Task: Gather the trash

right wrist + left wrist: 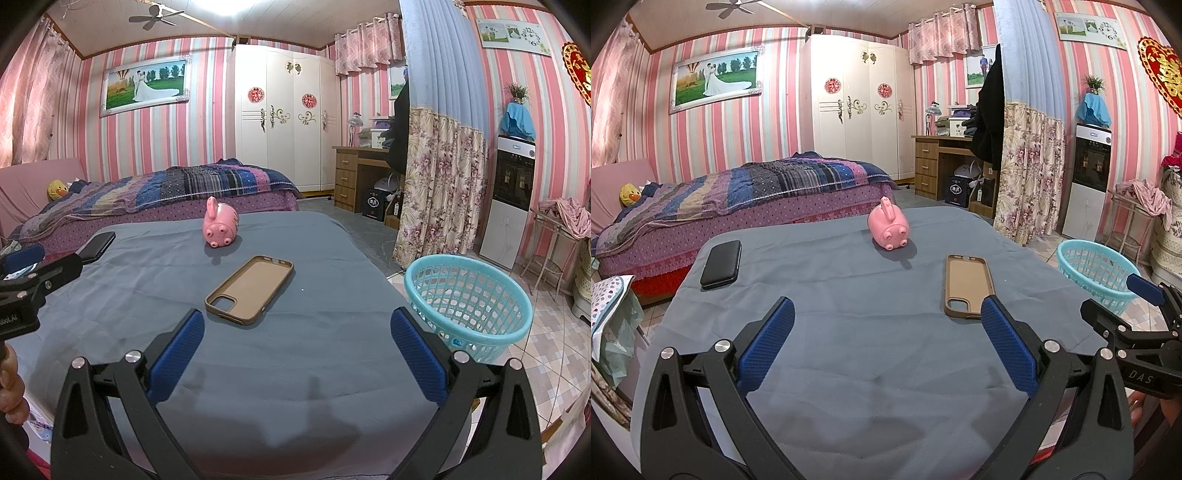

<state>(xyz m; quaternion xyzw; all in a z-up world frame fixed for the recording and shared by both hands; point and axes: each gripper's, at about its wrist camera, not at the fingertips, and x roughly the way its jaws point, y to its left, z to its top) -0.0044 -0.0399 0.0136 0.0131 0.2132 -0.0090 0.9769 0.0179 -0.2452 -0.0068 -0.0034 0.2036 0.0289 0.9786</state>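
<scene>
A table under a blue-grey cloth (849,350) (314,350) carries a pink pig figure (888,229) (219,227), a tan phone case (967,290) (251,290) lying face up, and a black wallet-like case (721,264) (98,246). A turquoise plastic basket (1097,273) (469,302) stands on the floor off the table's right side. My left gripper (886,332) hovers open over the near cloth with nothing between its fingers. My right gripper (297,334) is likewise open and empty, its right finger in front of the basket. I see no loose trash on the cloth.
A bed with a striped quilt (757,192) lies beyond the table at left. A wooden desk (942,162), a floral curtain (1027,170) and a water dispenser (1087,181) stand at the back right. Tiled floor (554,332) surrounds the basket.
</scene>
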